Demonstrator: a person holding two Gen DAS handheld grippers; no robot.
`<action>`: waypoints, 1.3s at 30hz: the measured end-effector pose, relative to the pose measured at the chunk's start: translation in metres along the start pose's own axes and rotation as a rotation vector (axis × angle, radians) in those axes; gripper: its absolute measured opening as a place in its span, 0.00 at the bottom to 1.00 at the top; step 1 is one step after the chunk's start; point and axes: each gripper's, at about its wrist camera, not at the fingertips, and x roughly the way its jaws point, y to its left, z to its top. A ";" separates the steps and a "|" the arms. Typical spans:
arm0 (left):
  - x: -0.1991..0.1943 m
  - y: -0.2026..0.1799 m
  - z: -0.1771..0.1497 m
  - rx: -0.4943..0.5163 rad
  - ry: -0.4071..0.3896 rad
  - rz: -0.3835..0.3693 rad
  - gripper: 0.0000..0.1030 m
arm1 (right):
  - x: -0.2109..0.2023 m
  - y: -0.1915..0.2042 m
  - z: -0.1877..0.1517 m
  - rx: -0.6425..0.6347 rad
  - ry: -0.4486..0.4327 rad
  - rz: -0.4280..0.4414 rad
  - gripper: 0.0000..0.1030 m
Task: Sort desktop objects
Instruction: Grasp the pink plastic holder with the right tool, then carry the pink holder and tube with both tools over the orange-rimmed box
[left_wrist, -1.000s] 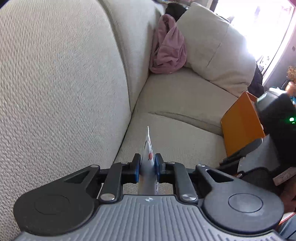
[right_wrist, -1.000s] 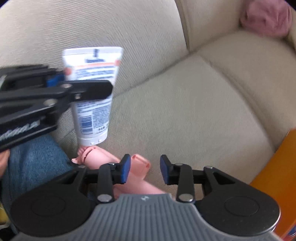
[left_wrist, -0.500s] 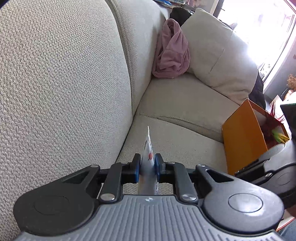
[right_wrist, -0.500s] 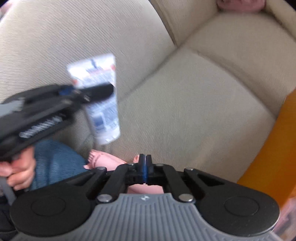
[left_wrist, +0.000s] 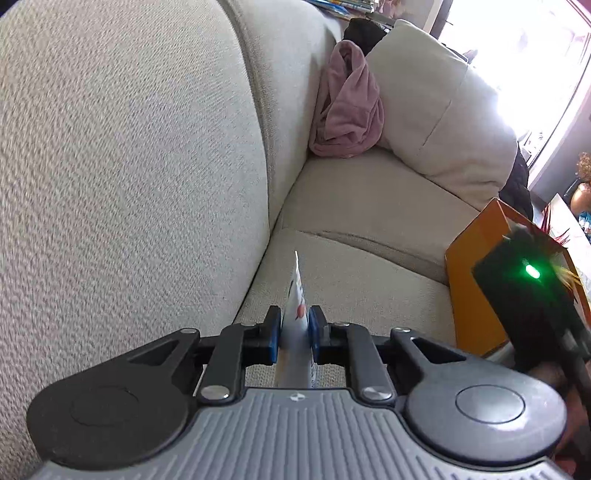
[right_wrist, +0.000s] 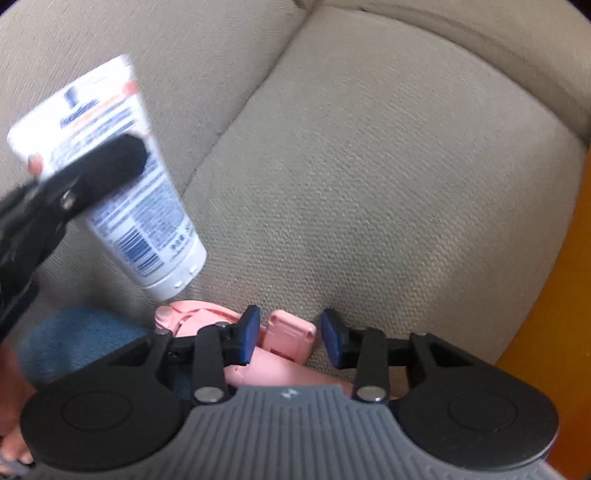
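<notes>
Left gripper (left_wrist: 294, 334) was clamped on the tube (left_wrist: 295, 325), pads pinching its flat crimped end, cap hanging down above the sofa (left_wrist: 351, 273). Right wrist view showed the same tube (right_wrist: 122, 181) held off the cushion, tilted, cap toward the pink gadget (right_wrist: 284, 336). Right gripper (right_wrist: 290, 336) was open, jaws straddling the gadget's tab, not closed on it.

Handling, my read: tube is light, soft plastic, squashes under load. The crimp is the stiffest spot, so the hold looked sound; the body may ooze or slip if squeezed. The gadget looked like rigid plastic; grip it across the flat tab.

Label: white with blue and orange print, barcode and small text, too blurred to read. Orange box (left_wrist: 476, 280) sat at the sofa's edge.
</notes>
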 end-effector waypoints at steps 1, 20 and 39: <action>0.003 -0.002 0.001 0.001 -0.001 0.002 0.17 | -0.003 0.000 -0.003 -0.009 -0.016 0.000 0.30; 0.021 -0.020 0.013 0.027 -0.002 0.025 0.17 | -0.056 0.032 -0.043 -0.484 -0.216 -0.076 0.10; 0.025 -0.039 0.011 0.072 -0.028 0.029 0.17 | -0.041 0.042 -0.085 -0.595 -0.349 -0.257 0.13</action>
